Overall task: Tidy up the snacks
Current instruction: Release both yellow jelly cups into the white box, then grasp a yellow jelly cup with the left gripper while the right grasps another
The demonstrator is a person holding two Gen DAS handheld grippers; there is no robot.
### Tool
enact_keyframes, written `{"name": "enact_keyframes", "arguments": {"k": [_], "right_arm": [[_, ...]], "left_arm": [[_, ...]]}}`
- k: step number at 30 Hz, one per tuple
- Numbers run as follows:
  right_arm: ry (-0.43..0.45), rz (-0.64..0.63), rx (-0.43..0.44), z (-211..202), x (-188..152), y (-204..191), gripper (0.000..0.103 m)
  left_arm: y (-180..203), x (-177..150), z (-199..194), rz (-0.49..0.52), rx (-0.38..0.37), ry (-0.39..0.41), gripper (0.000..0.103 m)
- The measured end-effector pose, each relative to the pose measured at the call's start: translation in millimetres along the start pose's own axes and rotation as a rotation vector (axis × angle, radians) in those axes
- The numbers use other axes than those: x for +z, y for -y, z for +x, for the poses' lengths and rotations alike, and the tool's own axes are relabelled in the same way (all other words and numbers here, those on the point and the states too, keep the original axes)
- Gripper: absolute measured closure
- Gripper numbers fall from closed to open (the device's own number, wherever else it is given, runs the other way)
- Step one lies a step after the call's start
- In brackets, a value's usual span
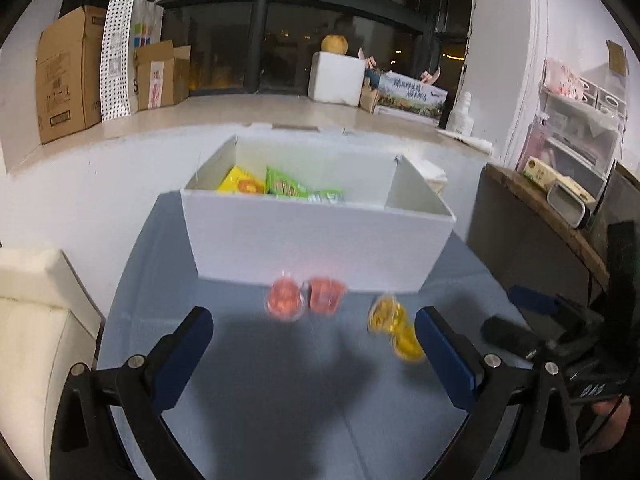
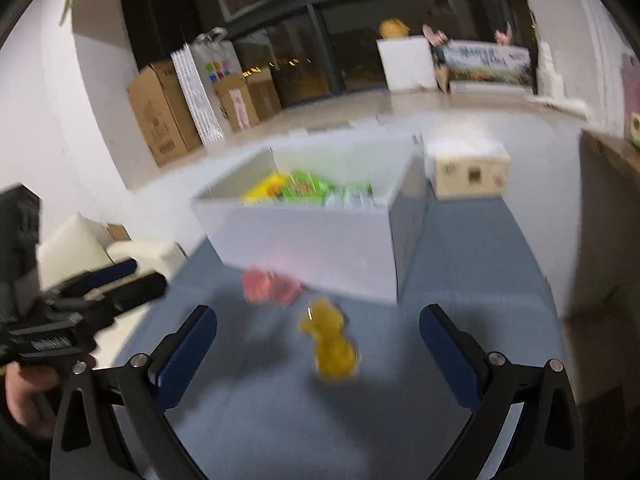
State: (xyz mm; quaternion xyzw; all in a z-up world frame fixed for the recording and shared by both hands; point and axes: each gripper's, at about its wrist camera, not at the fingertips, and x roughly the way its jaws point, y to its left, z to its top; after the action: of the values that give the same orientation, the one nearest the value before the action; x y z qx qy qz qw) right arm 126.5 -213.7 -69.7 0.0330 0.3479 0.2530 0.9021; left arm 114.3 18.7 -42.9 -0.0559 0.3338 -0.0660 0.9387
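Note:
A white divided box (image 1: 312, 240) stands on the blue table (image 1: 280, 400), with yellow and green snack packets (image 1: 280, 186) in its left compartment. Two red jelly cups (image 1: 304, 298) and two yellow jelly cups (image 1: 396, 328) lie on the table in front of it. My left gripper (image 1: 314, 320) is open and empty above the table, just short of the cups. In the right wrist view the box (image 2: 312, 240), red cups (image 2: 270, 284) and yellow cups (image 2: 330, 340) are blurred. My right gripper (image 2: 318, 320) is open and empty, with the yellow cups between its fingers' line.
A white cushioned seat (image 1: 28, 320) is left of the table. A wooden shelf (image 1: 552, 216) with containers stands at the right. Cardboard boxes (image 1: 68, 72) and a white foam box (image 1: 338, 76) line the window ledge. A small carton (image 2: 468, 168) sits right of the white box.

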Motion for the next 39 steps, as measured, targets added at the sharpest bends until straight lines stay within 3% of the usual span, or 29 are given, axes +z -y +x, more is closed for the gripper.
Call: {"name": "enact_keyframes", "arguments": {"k": [4, 9, 11, 13, 16, 25, 32, 39], "right_arm": [[-0.090, -0.036, -0.046, 26, -11, 0, 0.000], [-0.150, -0.054, -0.024, 60, -18, 2, 0.001], [-0.175, -0.047, -0.024, 74, -18, 6, 0.012], [-0.211, -0.045, -0.061, 87, -17, 9, 0.049], [-0.227, -0.034, -0.052, 91, -17, 13, 0.063], [-0.128, 0.015, 0.006, 45, -14, 20, 0.063], [-0.018, 0.032, -0.039, -34, -14, 32, 0.063], [0.007, 0.059, -0.047, -57, -21, 42, 0.063]], "left_arm": [[-4, -10, -1, -0.032, 0.001, 0.000, 0.000], [-6, -23, 6, -0.054, -0.019, -0.042, 0.000], [0, -31, 8, -0.029, -0.029, -0.058, 0.000], [4, -39, 9, -0.020, -0.035, -0.073, 0.000], [8, -48, 14, -0.018, -0.053, -0.101, 0.000], [26, -43, 28, 0.032, -0.078, -0.122, 0.000], [79, -26, 83, 0.231, -0.101, -0.155, 0.000], [92, -17, 129, 0.251, -0.086, -0.208, 0.000]]}}
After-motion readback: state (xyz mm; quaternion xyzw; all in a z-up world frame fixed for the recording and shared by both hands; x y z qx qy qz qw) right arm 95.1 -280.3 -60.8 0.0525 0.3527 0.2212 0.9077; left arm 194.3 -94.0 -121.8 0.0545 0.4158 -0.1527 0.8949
